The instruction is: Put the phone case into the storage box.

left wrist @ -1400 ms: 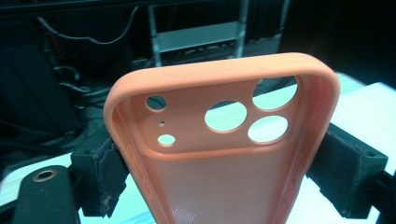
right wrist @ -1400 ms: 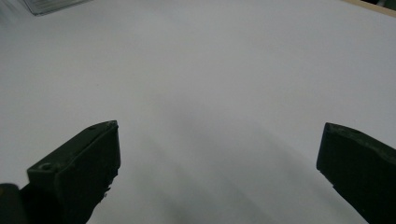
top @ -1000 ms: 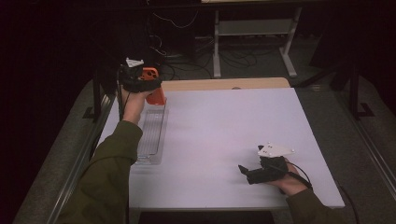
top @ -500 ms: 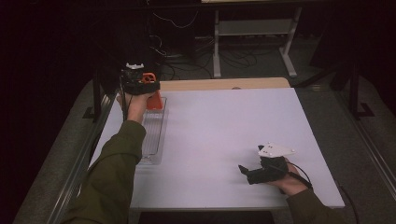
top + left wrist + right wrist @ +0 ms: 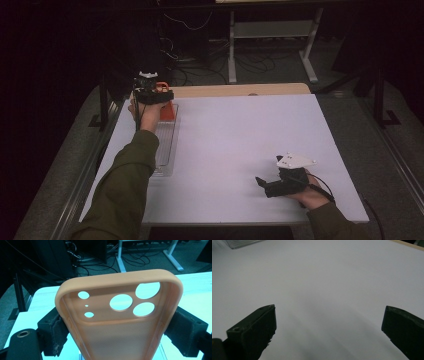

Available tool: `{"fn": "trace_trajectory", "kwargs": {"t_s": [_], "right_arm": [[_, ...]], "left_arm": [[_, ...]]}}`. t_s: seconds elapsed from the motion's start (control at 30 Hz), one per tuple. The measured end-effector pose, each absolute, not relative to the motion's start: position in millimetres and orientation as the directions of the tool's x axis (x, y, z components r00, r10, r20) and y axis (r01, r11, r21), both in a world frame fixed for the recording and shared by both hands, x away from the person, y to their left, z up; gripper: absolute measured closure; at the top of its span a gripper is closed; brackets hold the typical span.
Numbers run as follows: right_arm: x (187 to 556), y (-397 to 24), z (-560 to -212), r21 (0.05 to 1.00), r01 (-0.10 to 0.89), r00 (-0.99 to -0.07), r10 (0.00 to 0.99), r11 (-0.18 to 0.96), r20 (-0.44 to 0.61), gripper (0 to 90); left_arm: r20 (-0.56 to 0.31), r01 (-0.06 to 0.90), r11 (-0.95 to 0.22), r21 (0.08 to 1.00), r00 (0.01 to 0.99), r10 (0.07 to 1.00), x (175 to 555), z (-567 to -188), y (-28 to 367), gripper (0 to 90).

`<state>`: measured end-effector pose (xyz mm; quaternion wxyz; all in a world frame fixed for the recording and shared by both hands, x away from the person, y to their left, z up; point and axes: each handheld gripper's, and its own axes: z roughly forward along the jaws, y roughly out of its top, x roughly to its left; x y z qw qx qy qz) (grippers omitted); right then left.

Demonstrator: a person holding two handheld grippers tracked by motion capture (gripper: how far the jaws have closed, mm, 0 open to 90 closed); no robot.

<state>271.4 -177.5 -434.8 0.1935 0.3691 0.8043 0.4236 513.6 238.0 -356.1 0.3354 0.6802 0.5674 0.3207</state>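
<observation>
At upper left of the high view, the left gripper (image 5: 156,95) is gripping an orange phone case (image 5: 120,322) by its long sides over the far end of the clear tray (image 5: 167,150), while the right gripper (image 5: 265,186) is resting unclenched at lower right.

The right gripper (image 5: 329,332) looks along its two black jaws, which rise from the bottom corners and stand wide apart, with nothing between them but the bare white table (image 5: 324,285); the jaw on the left of the picture shows its flat top face with a small round hole near its lower end and a rough, worn inner edge; the one on the right is cut off by the picture's edge. A soft grey shadow lies on the table between and ahead of the jaws; in the upper left corner the edge of a clear plastic tray (image 5: 243,243) rests on the table, well apart from the jaws; at the upper right corner a narrow tan strip (image 5: 412,245) borders the white surface.
</observation>
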Motion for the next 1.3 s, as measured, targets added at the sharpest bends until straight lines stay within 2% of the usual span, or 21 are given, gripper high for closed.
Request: {"fn": "trace_trajectory", "kwargs": {"t_s": [0.5,1.3], "right_arm": [[271,-178,-435,0.826,0.426,-0.654,0.756,0.369,0.0,0.0],[271,-177,-435,0.827,0.426,-0.656,0.755,0.368,0.002,0.0]], "left_arm": [[0.097,0.58,-0.17,0.796,0.155,0.983,518,-371,234,13.7],[0.118,0.533,-0.192,0.824,0.169,0.978,527,-379,232,10.8]]}}
